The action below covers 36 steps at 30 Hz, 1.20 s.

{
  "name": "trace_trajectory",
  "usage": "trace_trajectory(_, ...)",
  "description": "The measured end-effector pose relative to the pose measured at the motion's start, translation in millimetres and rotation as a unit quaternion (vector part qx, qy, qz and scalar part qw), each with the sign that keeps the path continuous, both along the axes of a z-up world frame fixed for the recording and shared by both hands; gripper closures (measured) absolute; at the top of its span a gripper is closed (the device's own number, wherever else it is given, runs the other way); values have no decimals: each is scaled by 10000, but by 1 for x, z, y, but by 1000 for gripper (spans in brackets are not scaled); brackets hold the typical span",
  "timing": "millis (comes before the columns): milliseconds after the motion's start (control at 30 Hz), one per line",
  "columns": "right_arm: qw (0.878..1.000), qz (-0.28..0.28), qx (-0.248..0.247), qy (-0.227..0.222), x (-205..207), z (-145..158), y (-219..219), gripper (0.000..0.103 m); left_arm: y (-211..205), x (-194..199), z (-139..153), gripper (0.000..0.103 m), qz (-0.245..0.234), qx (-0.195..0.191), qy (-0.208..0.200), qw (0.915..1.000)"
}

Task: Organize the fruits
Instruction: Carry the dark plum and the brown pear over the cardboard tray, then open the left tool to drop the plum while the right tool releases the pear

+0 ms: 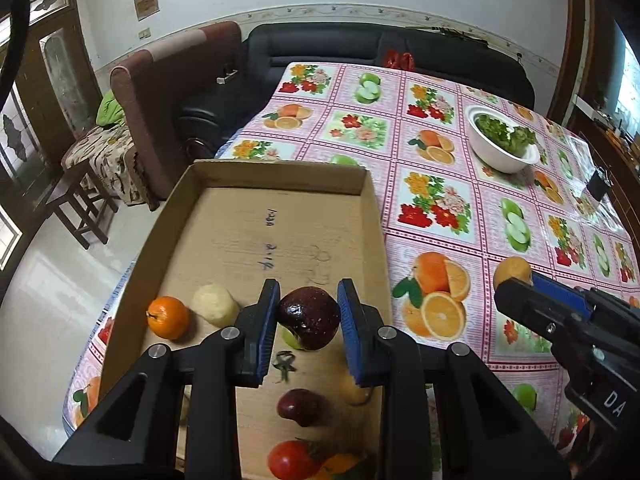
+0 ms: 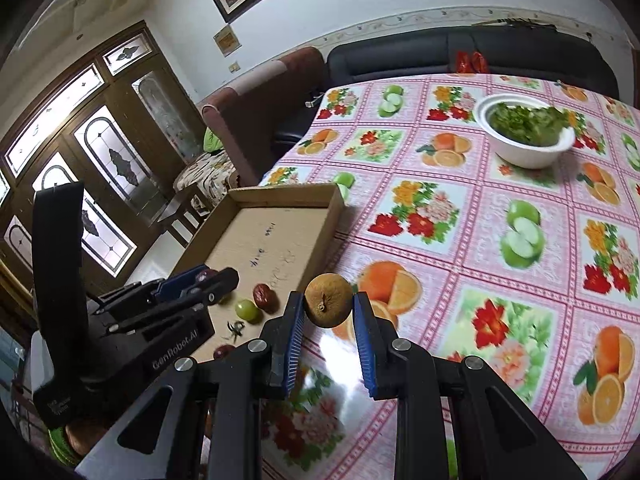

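My left gripper (image 1: 308, 300) is shut on a dark red apple (image 1: 309, 316) and holds it over the cardboard tray (image 1: 280, 176). In the tray lie an orange (image 1: 167, 317), a pale peeled fruit (image 1: 215, 305), a small dark red fruit (image 1: 301, 407), a tomato (image 1: 292, 460) and a green grape (image 2: 248, 310). My right gripper (image 2: 327, 300) is shut on a brown kiwi-like fruit (image 2: 328, 306), just right of the tray's near right edge (image 2: 320, 236). It also shows in the left wrist view (image 1: 513, 270).
The table wears a pink fruit-print cloth (image 1: 440, 168). A white bowl of green leaves (image 1: 502, 140) stands at the far right, also in the right wrist view (image 2: 526, 130). A dark sofa (image 1: 360, 48) and a brown armchair (image 1: 168, 92) stand beyond the table.
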State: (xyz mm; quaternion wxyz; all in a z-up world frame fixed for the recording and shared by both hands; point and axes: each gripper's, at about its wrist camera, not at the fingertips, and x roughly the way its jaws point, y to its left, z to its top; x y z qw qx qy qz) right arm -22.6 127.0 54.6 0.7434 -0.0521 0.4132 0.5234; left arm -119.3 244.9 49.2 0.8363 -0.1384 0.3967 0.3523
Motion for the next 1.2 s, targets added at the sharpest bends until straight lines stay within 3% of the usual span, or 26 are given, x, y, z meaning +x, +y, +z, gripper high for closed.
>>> trace_trajectory(300,9998,187,-21,16,-6,-1,25,78,15,-7,-3,76,111,-3,38,9999)
trace_trajectory(700,9984,522,-197,26,-11,-14,78,78,73,-18,-4,76,437,-394,-91,9982)
trace_trajectory(900,9973,654,-347,11,-13,-23,114,78,104,-18,-16,76,666,-632,-38,9958)
trace_trajectory(1200,9935,886,-714,-47,-16,-45,152,78,117,-13,-37,76,788,-810,186,9934)
